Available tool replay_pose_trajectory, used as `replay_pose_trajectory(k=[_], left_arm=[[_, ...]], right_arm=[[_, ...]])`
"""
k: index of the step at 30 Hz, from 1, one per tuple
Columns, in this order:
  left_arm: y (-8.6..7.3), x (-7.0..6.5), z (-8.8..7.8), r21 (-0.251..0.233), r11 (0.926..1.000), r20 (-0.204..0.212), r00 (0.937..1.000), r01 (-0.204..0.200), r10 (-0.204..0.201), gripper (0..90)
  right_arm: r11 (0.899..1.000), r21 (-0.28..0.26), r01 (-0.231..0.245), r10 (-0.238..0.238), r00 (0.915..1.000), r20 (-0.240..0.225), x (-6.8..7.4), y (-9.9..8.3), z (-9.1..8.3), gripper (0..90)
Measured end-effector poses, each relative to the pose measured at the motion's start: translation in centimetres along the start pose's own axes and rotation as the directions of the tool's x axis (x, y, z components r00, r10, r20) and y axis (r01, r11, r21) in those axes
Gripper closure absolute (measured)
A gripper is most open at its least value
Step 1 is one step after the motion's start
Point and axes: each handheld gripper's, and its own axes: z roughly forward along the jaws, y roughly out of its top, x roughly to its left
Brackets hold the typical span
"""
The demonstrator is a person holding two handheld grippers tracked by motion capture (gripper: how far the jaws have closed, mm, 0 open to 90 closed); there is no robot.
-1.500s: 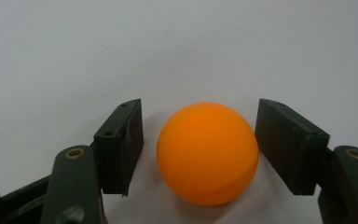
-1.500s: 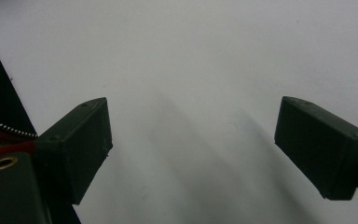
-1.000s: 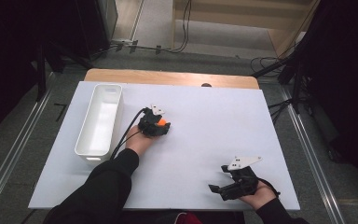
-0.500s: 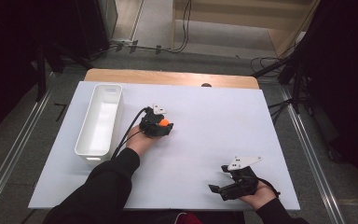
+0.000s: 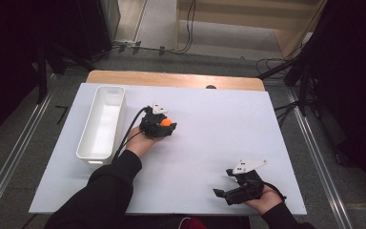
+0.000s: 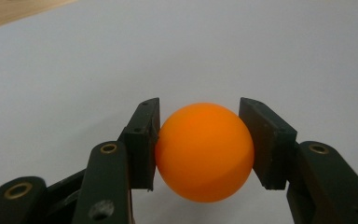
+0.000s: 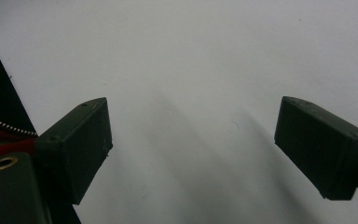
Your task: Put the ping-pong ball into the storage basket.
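At the bottom edge of the high view two dark sleeves come in, both cut off by the frame. In the lower right of that view the right gripper [image 5: 224,194] lies low over the white desk [image 5: 209,143], held in a hand of which little shows. Its own view shows its two black pads [image 7: 77,147] standing wide apart with nothing between them, bare white desk beyond; the right pad is cut off by the frame edge, and at the far left a dark sleeve with a red strip intrudes.

Farther up, left of centre in the high view, the left gripper [image 5: 170,128] holds the one orange ball [image 5: 166,123]. In the left gripper view the ball [image 6: 204,151] sits squarely between the two pads [image 6: 144,140], both pressing on its sides, so this gripper is closed on it. Whether the ball clears the desk is hard to make out there. The ball's underside is partly hidden from above by the gripper body.

To the left of it, in the centre left of the high view, stands one long white bin [image 5: 102,125], apart from the gripper.

At the far edge a strip of bare wood [image 5: 171,79] shows beyond the white sheet, with one small dark spot on it, too small to identify.
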Motion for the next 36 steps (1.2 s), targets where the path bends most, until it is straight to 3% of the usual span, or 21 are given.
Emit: replay_pose_trajectory(k=[14,19,27,31,36], left_arm=[[1.5,-0.2,-1.8,-0.013,0.9999,0.010,1.0000,-0.002,0.002,50.0],[1.9,-0.2,-2.3,0.026,0.9996,0.012,0.9999,-0.009,0.009,50.0],[2.5,-0.3,-3.1,0.049,0.9987,0.044,0.9989,-0.017,0.014,50.0],[2.8,-0.3,-3.4,0.078,0.9969,0.057,0.9984,-0.005,0.000,50.0],[3.0,-0.1,-3.8,0.070,0.9976,0.067,0.9977,0.005,-0.010,50.0]], right_arm=[[1.000,0.002,0.002,-0.002,1.0000,0.001,0.0,0.0,0.0,9.8],[1.000,0.004,0.001,-0.001,1.0000,0.001,0.0,0.0,0.0,9.8],[1.000,0.002,0.001,-0.001,1.0000,0.000,0.0,0.0,0.1,9.8],[1.000,0.002,0.002,-0.002,1.0000,0.002,0.0,0.0,0.1,9.8],[1.000,0.004,0.002,-0.002,1.0000,0.000,0.0,0.0,0.1,9.8]])
